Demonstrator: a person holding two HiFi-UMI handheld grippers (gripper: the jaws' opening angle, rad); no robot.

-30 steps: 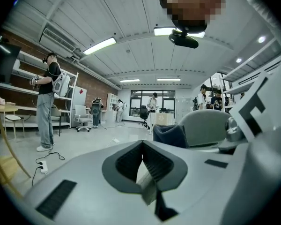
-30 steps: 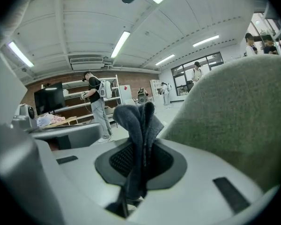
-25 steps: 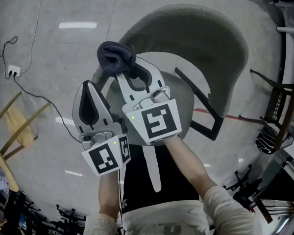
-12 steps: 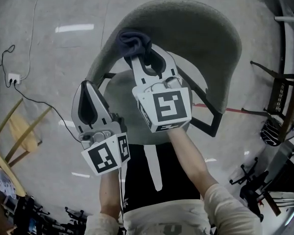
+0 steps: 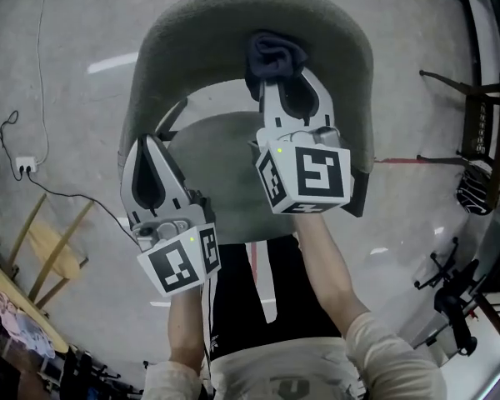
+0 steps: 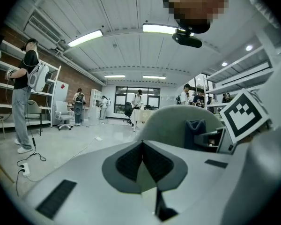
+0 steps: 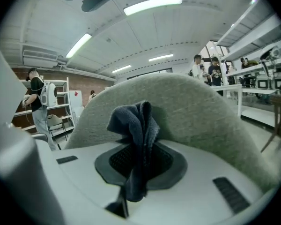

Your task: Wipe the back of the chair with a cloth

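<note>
R gripper (image 5: 281,86) jaws pinch bunched dark-blue cloth (image 5: 273,55) at curved grey fabric chair back (image 5: 192,32) | L gripper (image 5: 146,152) jaws pressed together, empty | tip: press cloth flat, sweep evenly

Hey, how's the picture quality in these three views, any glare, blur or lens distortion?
Head view: strong fisheye bending, pale glare streaks on the floor, and the dark cloth shows little texture. Left gripper view: heavy barrel distortion, black corners, room evenly lit. Right gripper view: bright ceiling lights, cloth and chair back in focus, edges darkened.
</note>
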